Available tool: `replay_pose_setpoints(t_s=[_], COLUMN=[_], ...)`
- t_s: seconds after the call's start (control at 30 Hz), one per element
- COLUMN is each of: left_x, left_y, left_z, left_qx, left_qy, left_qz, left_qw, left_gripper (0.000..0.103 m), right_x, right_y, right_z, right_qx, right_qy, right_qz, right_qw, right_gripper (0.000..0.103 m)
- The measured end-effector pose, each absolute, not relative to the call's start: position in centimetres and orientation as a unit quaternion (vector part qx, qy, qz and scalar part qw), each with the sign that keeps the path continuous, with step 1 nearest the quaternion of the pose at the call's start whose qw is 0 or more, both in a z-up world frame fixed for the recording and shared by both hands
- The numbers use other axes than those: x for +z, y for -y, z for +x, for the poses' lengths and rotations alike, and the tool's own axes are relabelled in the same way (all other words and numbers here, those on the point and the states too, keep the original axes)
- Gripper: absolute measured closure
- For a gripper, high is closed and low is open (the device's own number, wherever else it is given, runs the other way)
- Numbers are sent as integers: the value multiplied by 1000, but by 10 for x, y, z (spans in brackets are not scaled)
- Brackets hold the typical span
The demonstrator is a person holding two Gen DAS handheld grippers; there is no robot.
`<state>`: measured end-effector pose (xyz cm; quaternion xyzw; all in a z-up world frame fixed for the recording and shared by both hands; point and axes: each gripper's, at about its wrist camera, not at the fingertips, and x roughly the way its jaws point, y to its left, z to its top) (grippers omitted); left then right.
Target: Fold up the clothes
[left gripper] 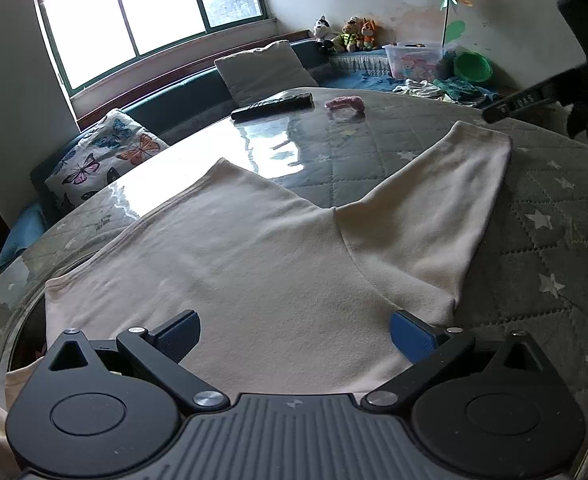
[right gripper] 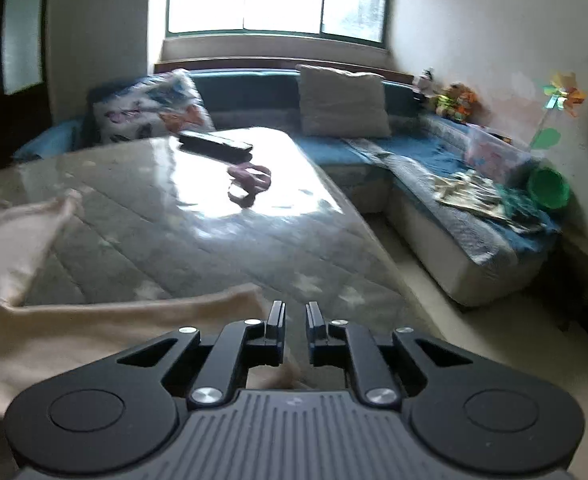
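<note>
A pale pink pair of shorts (left gripper: 278,256) lies spread flat on the glass-topped table (left gripper: 534,216), its two legs pointing away from me. My left gripper (left gripper: 294,338) is wide open just above the waist part, holding nothing. The right gripper shows at the far right of the left wrist view (left gripper: 554,96), above the table beyond the right leg. In the blurred right wrist view the shorts (right gripper: 106,328) lie at lower left. My right gripper (right gripper: 295,320) hovers over the edge of a leg, its fingers nearly together with a narrow gap and nothing between them.
A black remote (left gripper: 272,105) and a pink hair tie (left gripper: 344,103) lie at the far side of the table. A blue sofa (right gripper: 434,168) with pillows, toys, a plastic box and a green bowl (right gripper: 548,188) wraps around behind. The table's right edge (right gripper: 378,236) drops to the floor.
</note>
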<state>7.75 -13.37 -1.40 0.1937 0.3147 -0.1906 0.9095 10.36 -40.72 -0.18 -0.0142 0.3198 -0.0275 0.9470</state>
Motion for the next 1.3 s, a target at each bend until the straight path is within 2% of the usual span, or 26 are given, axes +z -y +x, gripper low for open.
replay_pose_setpoints(t_s=[0.33, 0.5, 0.6, 0.73, 1.03, 1.17, 1.3], left_x=[-5, 14, 24, 30, 23, 16, 11], left_y=[123, 91, 65, 24, -55, -72, -87], left_z=[74, 76, 81, 90, 103, 95, 83], left_qx=[-178, -129, -90, -31, 63, 76, 92], left_qy=[-306, -286, -277, -280, -319, -340, -355], left_qz=[178, 150, 138, 124, 85, 77, 66], left_qw=[918, 938, 946, 952, 942, 934, 928], left_gripper=[0, 0, 0, 2, 23, 38, 40], right_x=[-15, 3, 16, 26, 24, 19, 12], right_y=[383, 361, 336, 294, 199, 158, 122], right_z=[126, 116, 109, 102, 97, 93, 92], right_qx=[-1, 40, 88, 162, 318, 367, 404], right_qy=[-345, -327, -316, -305, -306, -305, -305], right_qz=[-16, -32, -45, -61, -106, -127, -142], right_qw=[938, 944, 944, 936, 891, 870, 851], right_gripper=[91, 71, 65, 63, 63, 62, 62])
